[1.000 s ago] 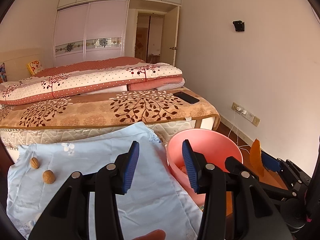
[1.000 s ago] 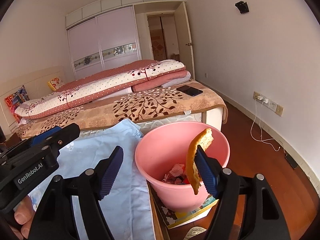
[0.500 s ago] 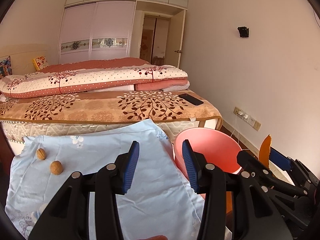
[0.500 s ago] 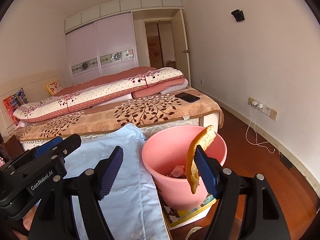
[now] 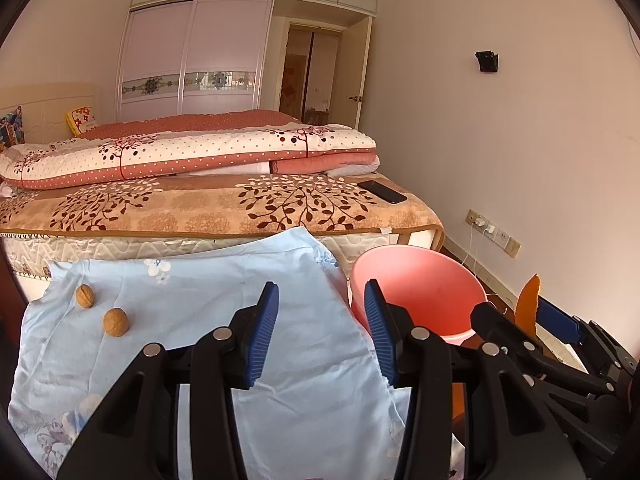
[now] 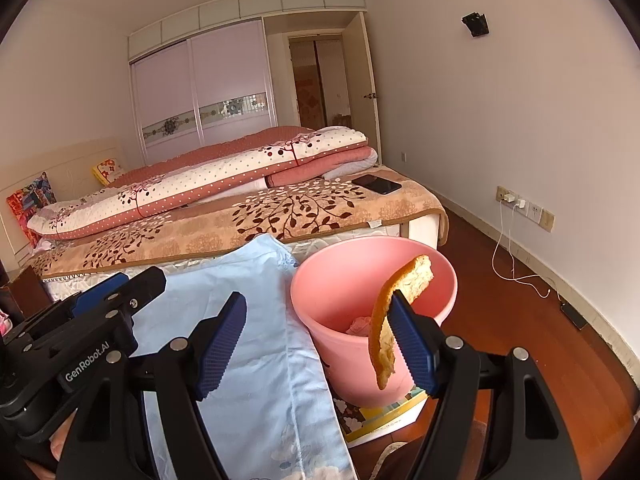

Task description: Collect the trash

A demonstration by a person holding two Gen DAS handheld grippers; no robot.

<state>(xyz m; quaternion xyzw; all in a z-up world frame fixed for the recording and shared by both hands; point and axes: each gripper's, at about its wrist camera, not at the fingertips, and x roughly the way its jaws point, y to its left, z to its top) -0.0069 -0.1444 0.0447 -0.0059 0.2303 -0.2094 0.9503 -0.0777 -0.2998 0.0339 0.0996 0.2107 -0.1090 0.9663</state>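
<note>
Swung rightward since a second ago: walnuts and pink bin now sit further right in the left view, bin nearer centre in the right view.

Left gripper [image 5: 318,332] parted at a middling gap, pads bare, poised over the light blue cloth [image 5: 224,320]. Right gripper [image 6: 316,344] spread wide, with a curved orange peel [image 6: 390,320] stuck against the inner face of its right pad, not pinched, well apart from the left pad. Peel hanging before the pink bin [image 6: 320,280], which stands just beside the cloth's edge with crumpled trash inside. Two walnuts [image 5: 100,312] lying on the cloth, near each other, well apart from both grippers.
</note>
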